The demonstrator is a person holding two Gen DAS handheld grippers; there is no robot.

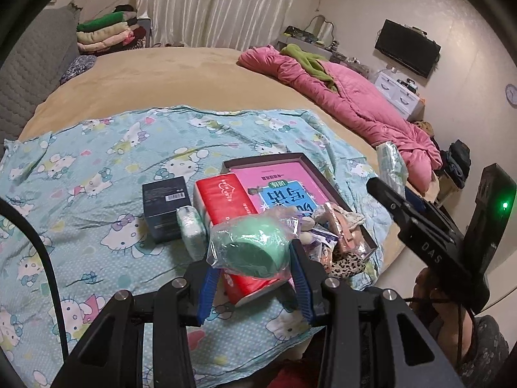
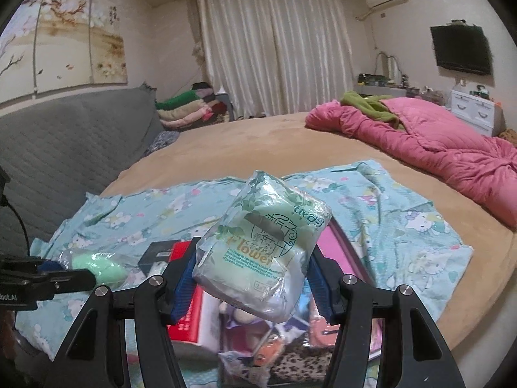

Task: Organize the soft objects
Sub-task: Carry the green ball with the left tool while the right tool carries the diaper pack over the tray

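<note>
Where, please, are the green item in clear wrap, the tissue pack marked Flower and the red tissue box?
green item in clear wrap (image 1: 255,245), left wrist view, its rounded green middle.
tissue pack marked Flower (image 2: 261,245), right wrist view, printed front.
red tissue box (image 1: 223,200), left wrist view, its top face.

Both grippers are black linkage frames with silver screws, blue ribbed pads, and black cables.

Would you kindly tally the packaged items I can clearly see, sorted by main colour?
Green: 3 - bagged green sponge in left tongs, floral tissue pack in right tongs, small tissue pack.
Red: 1 - red tissue brick.
Black: 1 - black carton.
Total: 5
</note>
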